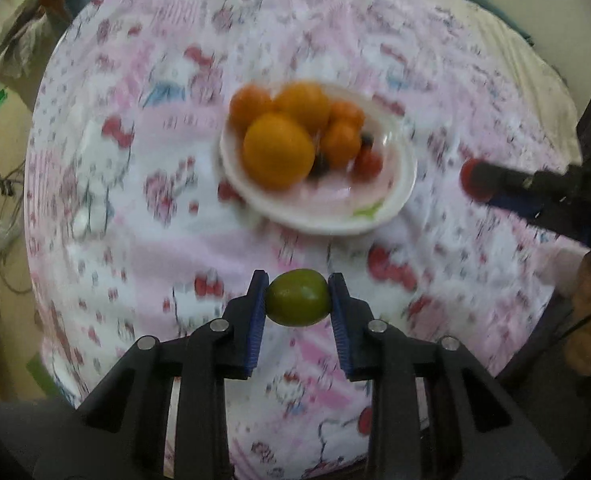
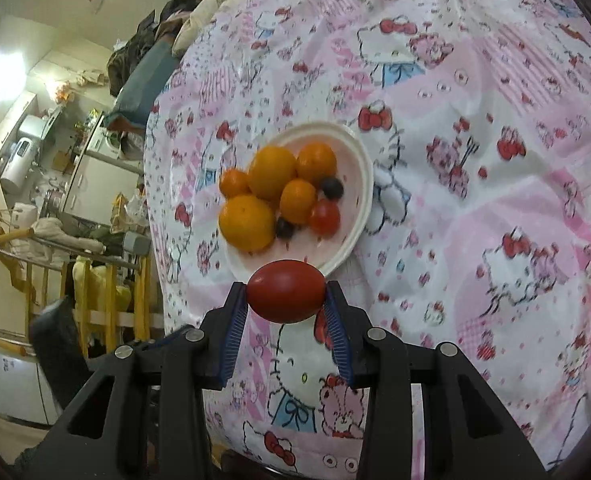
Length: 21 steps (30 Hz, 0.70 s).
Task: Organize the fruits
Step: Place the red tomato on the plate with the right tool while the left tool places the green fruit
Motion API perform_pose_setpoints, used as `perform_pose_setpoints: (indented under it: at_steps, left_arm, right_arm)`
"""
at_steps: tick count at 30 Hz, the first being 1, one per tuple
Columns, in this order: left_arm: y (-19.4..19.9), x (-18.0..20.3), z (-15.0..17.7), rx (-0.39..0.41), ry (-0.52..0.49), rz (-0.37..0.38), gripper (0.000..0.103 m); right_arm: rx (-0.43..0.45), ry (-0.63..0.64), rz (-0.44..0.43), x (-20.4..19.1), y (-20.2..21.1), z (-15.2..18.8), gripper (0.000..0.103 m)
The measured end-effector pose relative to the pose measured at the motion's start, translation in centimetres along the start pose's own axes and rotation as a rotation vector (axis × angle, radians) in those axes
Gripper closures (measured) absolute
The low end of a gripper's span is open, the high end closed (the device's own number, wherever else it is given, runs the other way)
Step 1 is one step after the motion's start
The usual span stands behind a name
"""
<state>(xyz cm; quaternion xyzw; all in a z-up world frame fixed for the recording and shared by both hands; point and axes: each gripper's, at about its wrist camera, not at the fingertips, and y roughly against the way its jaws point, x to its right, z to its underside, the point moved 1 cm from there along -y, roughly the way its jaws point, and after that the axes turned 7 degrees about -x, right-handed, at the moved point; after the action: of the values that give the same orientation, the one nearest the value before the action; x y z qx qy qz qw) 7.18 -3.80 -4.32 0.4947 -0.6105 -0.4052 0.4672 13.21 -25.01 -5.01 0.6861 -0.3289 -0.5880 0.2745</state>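
Your left gripper pinches a small green fruit at the bottom centre of its view, the pads gripping only its two ends. Your right gripper clamps a red tomato the same way, low in its frame, just short of the near rim of the white bowl.

That bowl sits mid-frame on the pink printed cloth and is already crowded with oranges, a small tomato and dark berries.

Both fruits are round and smooth, so a slight twist could squirt either one out. If dropped onto the pile, they would likely roll off over the rim. The left view is blurred, so its clearance to the bowl is hard to judge. With both grippers heading for one bowl, they may collide.
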Motion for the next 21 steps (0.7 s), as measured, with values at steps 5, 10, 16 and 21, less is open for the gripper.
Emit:
perform_pose_setpoints:
  at_steps: [5,10,16,21]
  left_arm:
    - [-0.8,-0.1,-3.4,0.019,0.012,0.019,0.076]
    - [-3.2,1.0,-4.7,0.006,0.009,0.013,0.076]
    - [-6.0,1.1,-5.7,-0.038,0.066,0.012,0.076]
    - [-7.3,1.5,-6.0,-0.058,0.073,0.011,0.076]
  right_arm:
    - [0.010,0.010,0.015,-0.2,0.1,-2.3,0.062]
    - [0.000,0.006,0.001,0.1,-0.6,-4.6,0.062]
    - [-0.036,0.014,0.033,0.8,-2.7,-7.2,0.062]
    - [-0.086,0.018,0.077,1.5,-5.2,-8.4,0.062]
